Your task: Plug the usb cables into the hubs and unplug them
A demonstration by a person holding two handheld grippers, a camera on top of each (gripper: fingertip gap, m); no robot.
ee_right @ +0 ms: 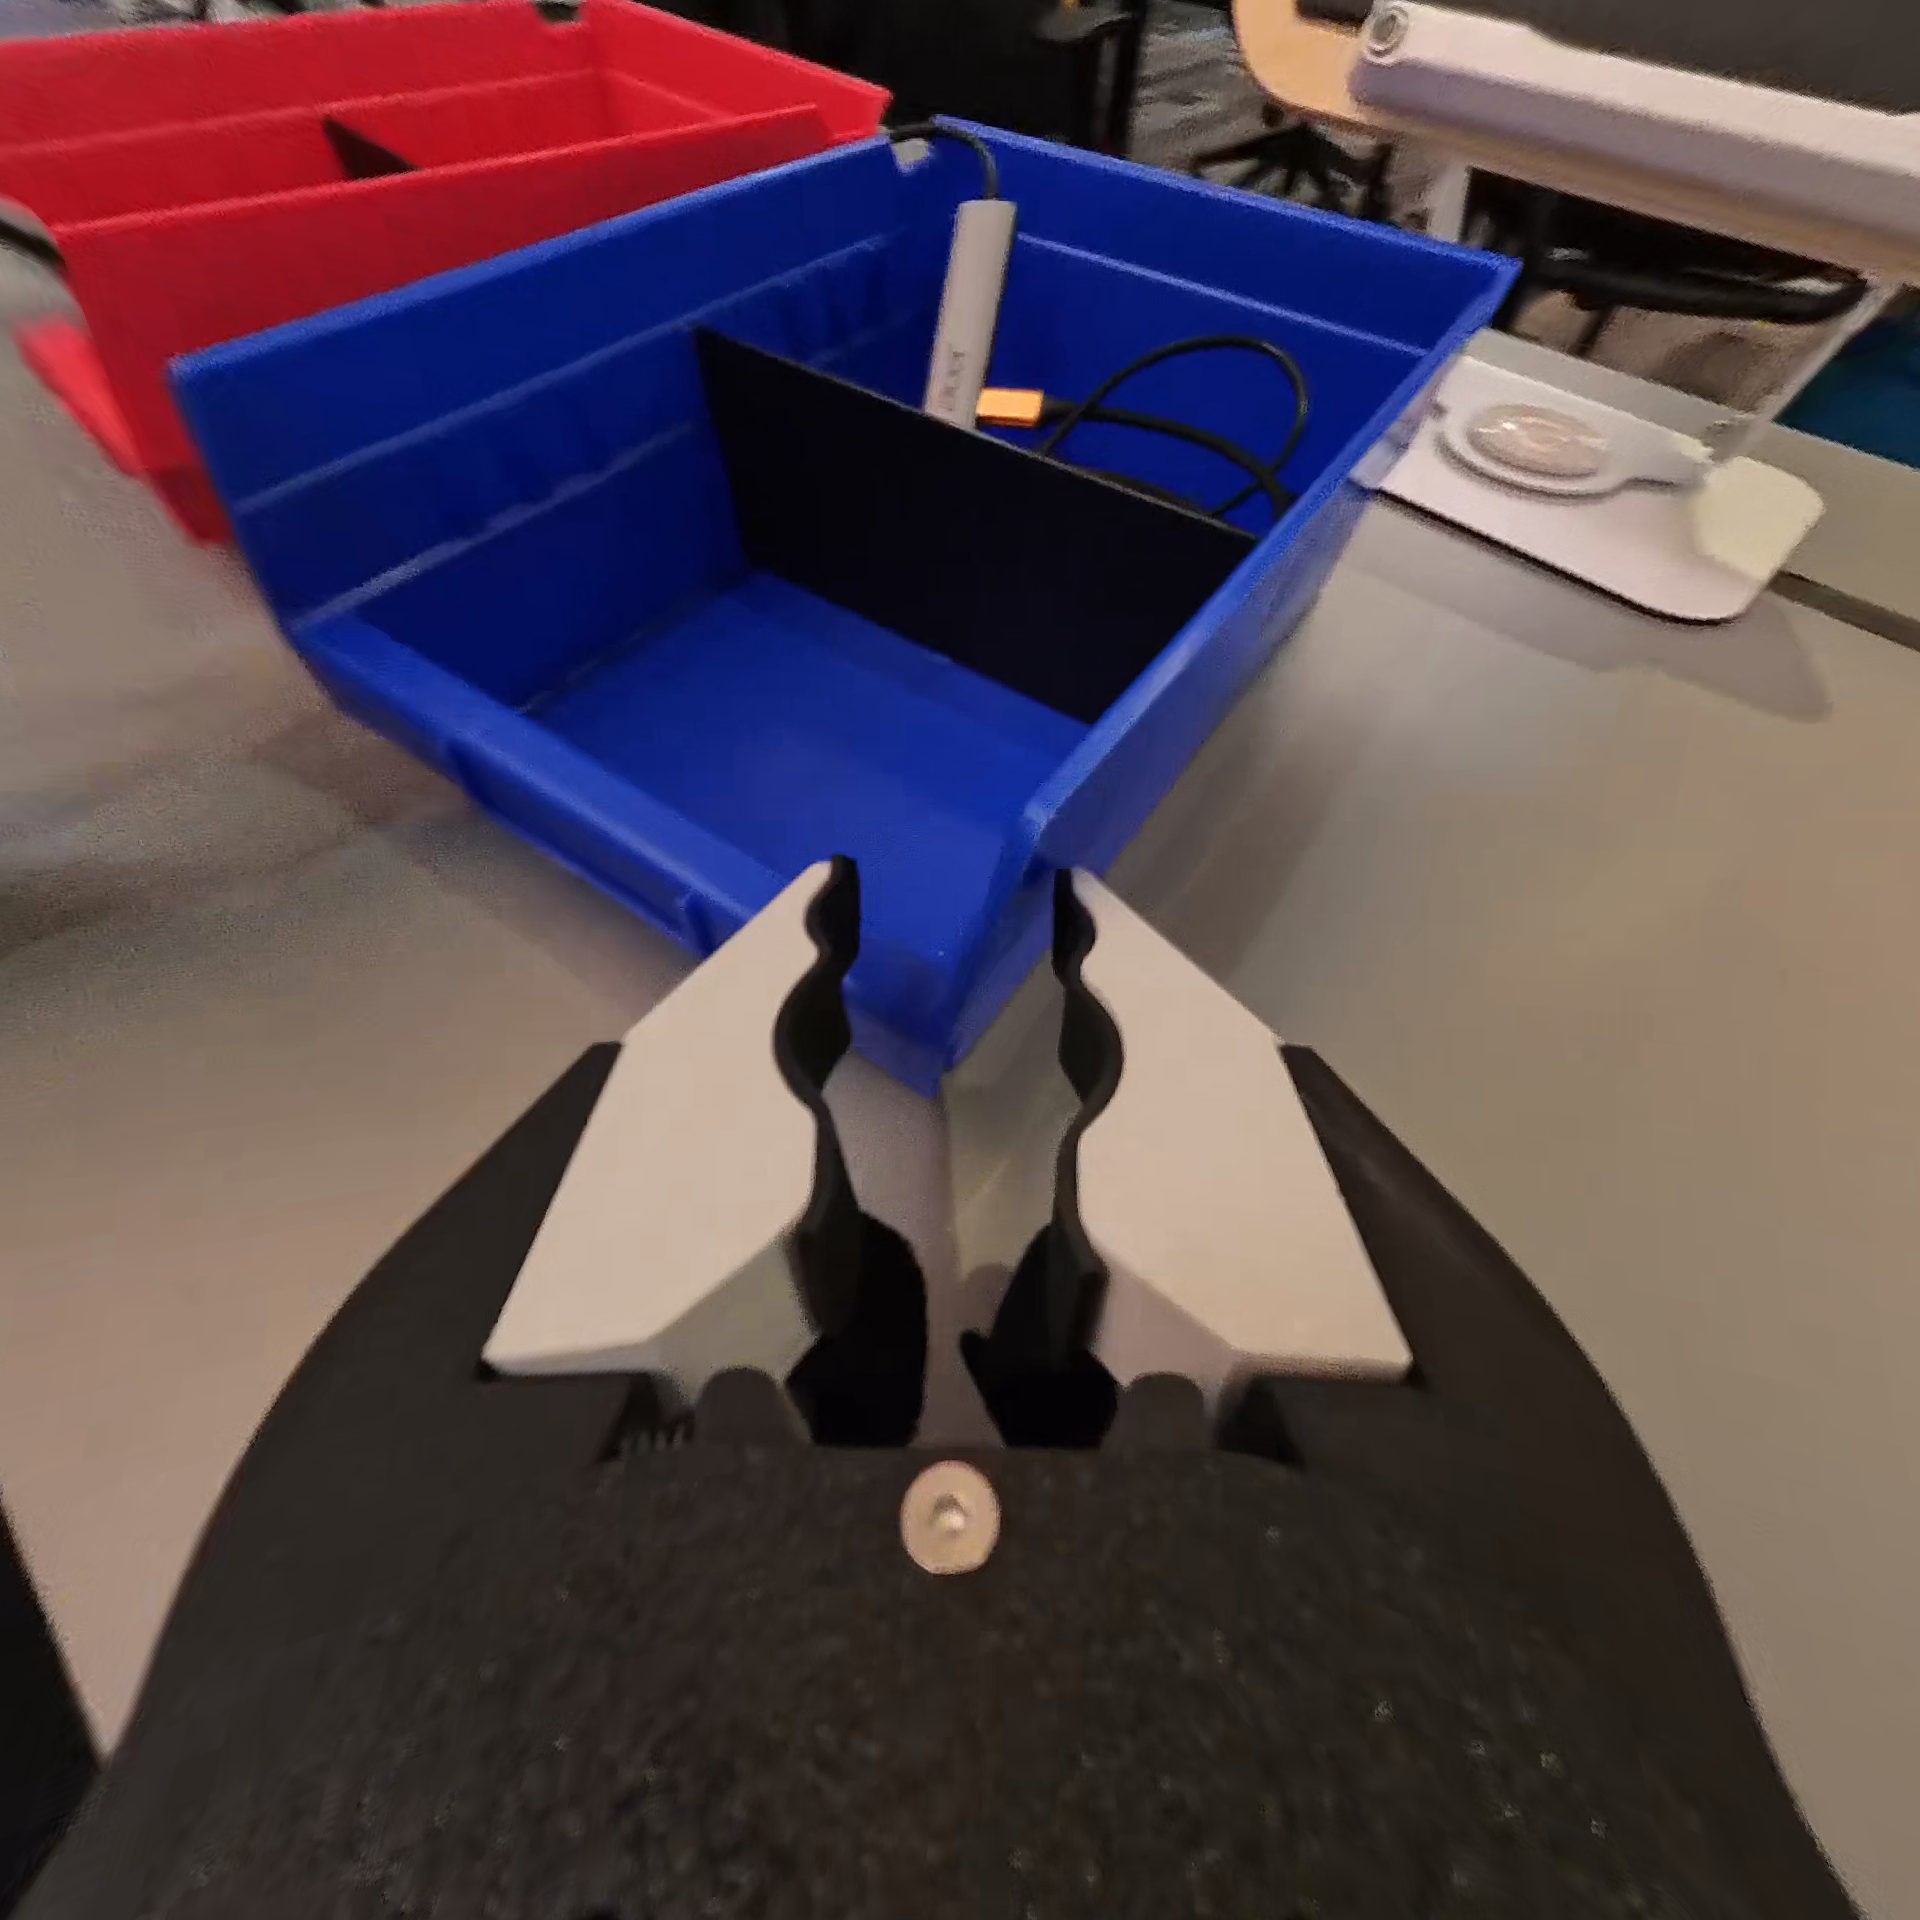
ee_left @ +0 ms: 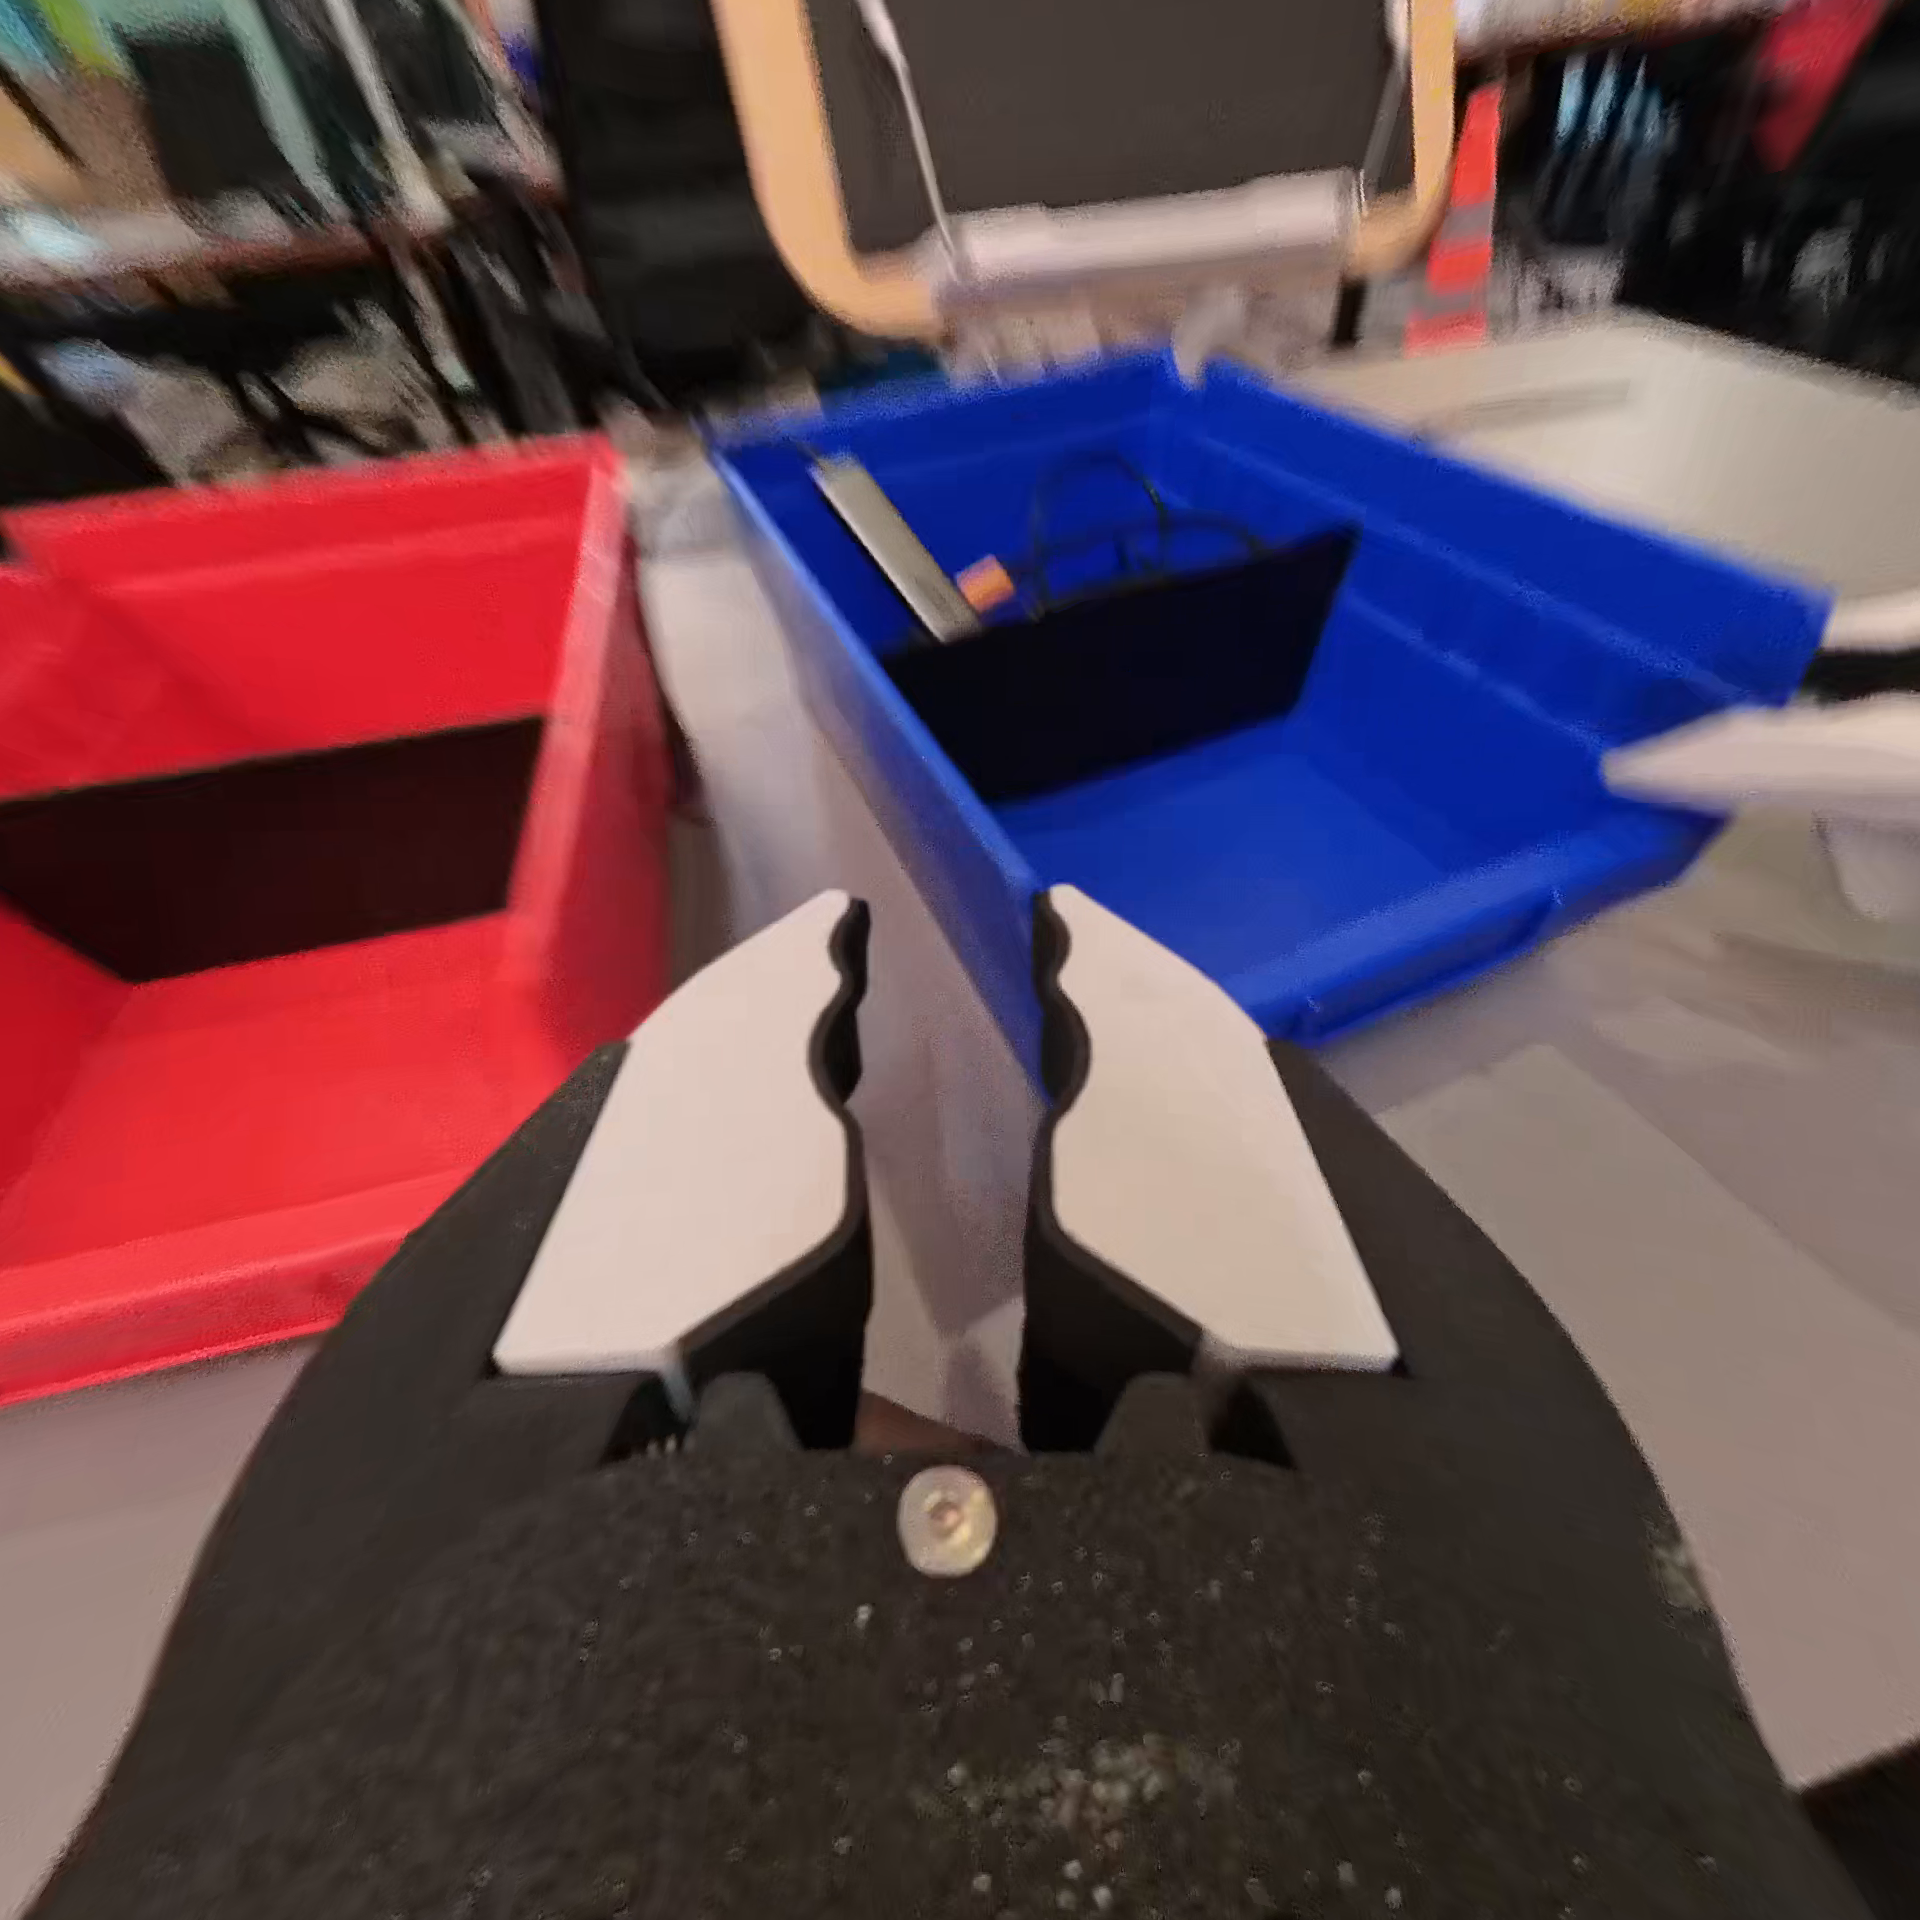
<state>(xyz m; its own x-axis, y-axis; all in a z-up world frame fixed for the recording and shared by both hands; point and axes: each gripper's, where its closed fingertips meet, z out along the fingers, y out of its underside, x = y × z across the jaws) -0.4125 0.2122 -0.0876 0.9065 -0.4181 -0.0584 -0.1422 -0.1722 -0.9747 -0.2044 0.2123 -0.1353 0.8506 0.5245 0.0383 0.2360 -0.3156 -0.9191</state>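
Observation:
A silver USB hub (ee_right: 961, 312) leans against the back wall of the blue bin (ee_right: 582, 343), behind its black divider (ee_right: 935, 520). An orange USB plug (ee_right: 1010, 405) with a black cable (ee_right: 1226, 416) sits at the hub's lower end. The hub (ee_left: 894, 540) and orange plug (ee_left: 985, 584) also show in the left wrist view, blurred. My left gripper (ee_left: 951, 914) is open and empty, above the gap between the red bin (ee_left: 312, 1091) and the blue bin (ee_left: 1403, 831). My right gripper (ee_right: 951, 883) is open and empty at the blue bin's near front corner.
The red bin (ee_right: 416, 187) with its own black divider stands left of the blue one on the grey table (ee_right: 1507, 935). A white lamp base (ee_right: 1579, 499) sits at the right. The right gripper's white fingers (ee_left: 1787, 769) show at the right edge. A chair (ee_left: 1091, 156) stands behind the table. Both grippers' tips are roughly 20 centimetres from the orange USB plug (ee_right: 1010, 405). From the left gripper's tips to the silver USB hub (ee_right: 961, 312) is close to 20 centimetres.

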